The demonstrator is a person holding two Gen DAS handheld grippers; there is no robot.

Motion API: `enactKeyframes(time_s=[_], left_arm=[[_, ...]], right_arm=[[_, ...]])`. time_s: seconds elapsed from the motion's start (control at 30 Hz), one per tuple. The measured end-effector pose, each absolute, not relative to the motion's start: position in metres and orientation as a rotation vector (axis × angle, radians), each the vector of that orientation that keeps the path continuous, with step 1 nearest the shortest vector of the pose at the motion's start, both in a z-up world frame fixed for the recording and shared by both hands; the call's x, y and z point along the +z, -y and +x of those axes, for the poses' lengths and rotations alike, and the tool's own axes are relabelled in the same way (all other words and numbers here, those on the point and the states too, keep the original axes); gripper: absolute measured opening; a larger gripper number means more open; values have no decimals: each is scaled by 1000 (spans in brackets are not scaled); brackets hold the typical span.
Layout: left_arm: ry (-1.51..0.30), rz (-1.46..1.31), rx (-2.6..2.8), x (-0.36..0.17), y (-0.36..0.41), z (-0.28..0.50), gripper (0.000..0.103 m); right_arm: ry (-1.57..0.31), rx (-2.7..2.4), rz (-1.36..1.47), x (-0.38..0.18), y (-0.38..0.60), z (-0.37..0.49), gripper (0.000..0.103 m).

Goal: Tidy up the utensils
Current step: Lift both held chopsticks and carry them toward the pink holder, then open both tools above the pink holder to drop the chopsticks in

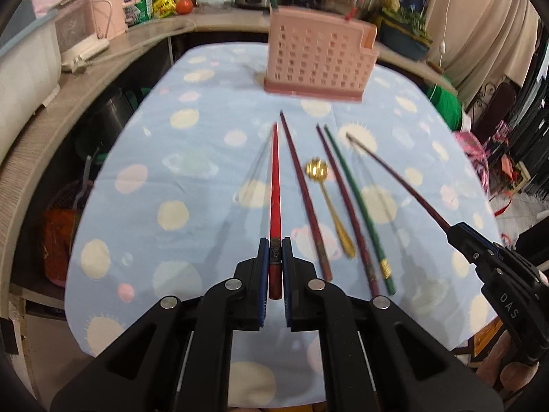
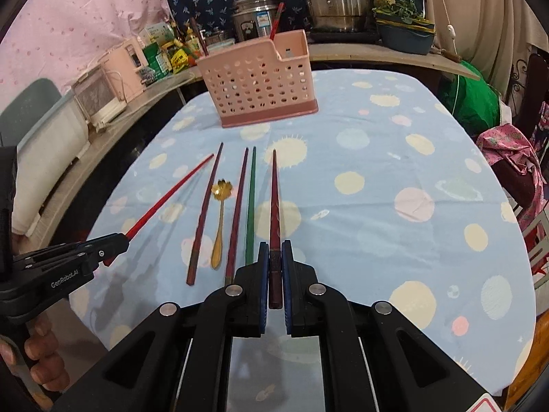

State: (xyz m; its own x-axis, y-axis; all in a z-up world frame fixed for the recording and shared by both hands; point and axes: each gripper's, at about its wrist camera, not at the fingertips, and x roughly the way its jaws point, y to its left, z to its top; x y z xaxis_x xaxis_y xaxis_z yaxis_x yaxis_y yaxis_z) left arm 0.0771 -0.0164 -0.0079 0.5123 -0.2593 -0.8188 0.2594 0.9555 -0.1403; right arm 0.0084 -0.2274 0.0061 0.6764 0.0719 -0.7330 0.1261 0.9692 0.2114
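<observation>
My left gripper (image 1: 275, 240) is shut on the thick end of a red chopstick (image 1: 274, 185) and holds it above the cloth, tip toward a pink perforated utensil holder (image 1: 317, 56). My right gripper (image 2: 275, 244) is shut on a dark maroon chopstick (image 2: 274, 202), also lifted; it shows in the left view (image 1: 398, 178). Between them, on the cloth, lie two maroon chopsticks (image 1: 303, 192), a green chopstick (image 1: 357, 202) and a gold spoon (image 1: 331, 202). The holder (image 2: 259, 80) holds a few chopsticks upright.
The table has a light blue spotted cloth (image 2: 394, 185). A counter (image 1: 103, 58) curves around the far and left sides with appliances, jars and pots (image 2: 336, 0). A green bag (image 2: 473, 103) and pink cloth (image 2: 507, 147) sit off the right edge.
</observation>
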Motion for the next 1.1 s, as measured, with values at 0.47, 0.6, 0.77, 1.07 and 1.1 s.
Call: enactKeyframes(time_s=[0.47,0.6,0.77,1.07,1.1], left_arm=[[-752,-109,-306,108,6,141,7],[-710,-116,-316,131,11,161,7],[-658,-142,-342,164,15,188,7],[-502,-162,-349,232,29,230,7],[-482,-160,-348,239,32,235,7]], right_arm=[[-601,-24,286,106,258,59,7],[-564,-24,284,124,264,80,7],[-510,-12,325,149,276,104,7],[-364,1,406,203,298,162,7],[-351,2,415,207,299,169,7]])
